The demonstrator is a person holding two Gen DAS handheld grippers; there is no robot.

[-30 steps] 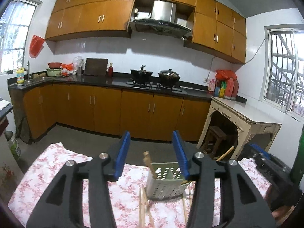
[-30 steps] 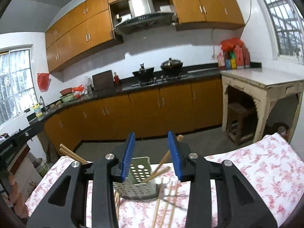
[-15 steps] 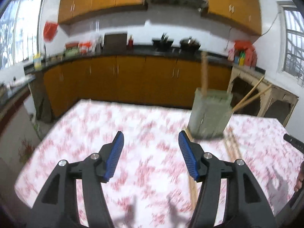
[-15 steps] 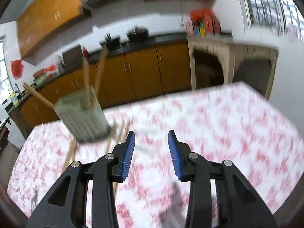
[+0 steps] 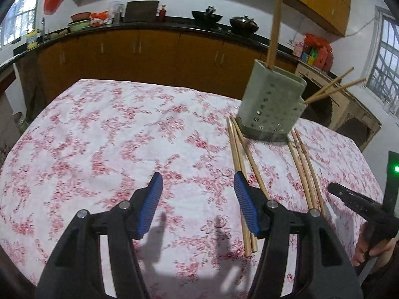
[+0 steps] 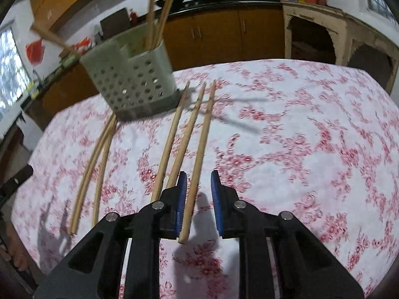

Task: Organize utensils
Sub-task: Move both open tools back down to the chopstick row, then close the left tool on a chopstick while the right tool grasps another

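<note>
A grey perforated utensil holder (image 5: 271, 107) (image 6: 132, 82) stands on the floral tablecloth with several chopsticks (image 6: 152, 12) leaning out of it. More chopsticks lie flat in two bundles in front of it: one (image 5: 236, 159) (image 6: 97, 154) and another (image 5: 305, 174) (image 6: 172, 134). My right gripper (image 6: 198, 174) is low over the cloth and its jaws are closing. The rightmost chopstick (image 6: 203, 137) lies between them, close to the left pad with a gap on the right. My left gripper (image 5: 197, 177) stands open and holds nothing, just left of the first bundle.
The table (image 5: 99, 137) carries a pink-flowered cloth. Behind it run brown kitchen cabinets (image 5: 149, 54) under a dark counter with pots. A worn wooden side table (image 6: 336, 25) stands at the right. The right gripper (image 5: 359, 204) and a hand show at the left view's edge.
Both grippers have come down and tipped from facing the kitchen to looking at the tabletop. The right jaws have narrowed around a lying chopstick. The left jaws stand a little wider.
</note>
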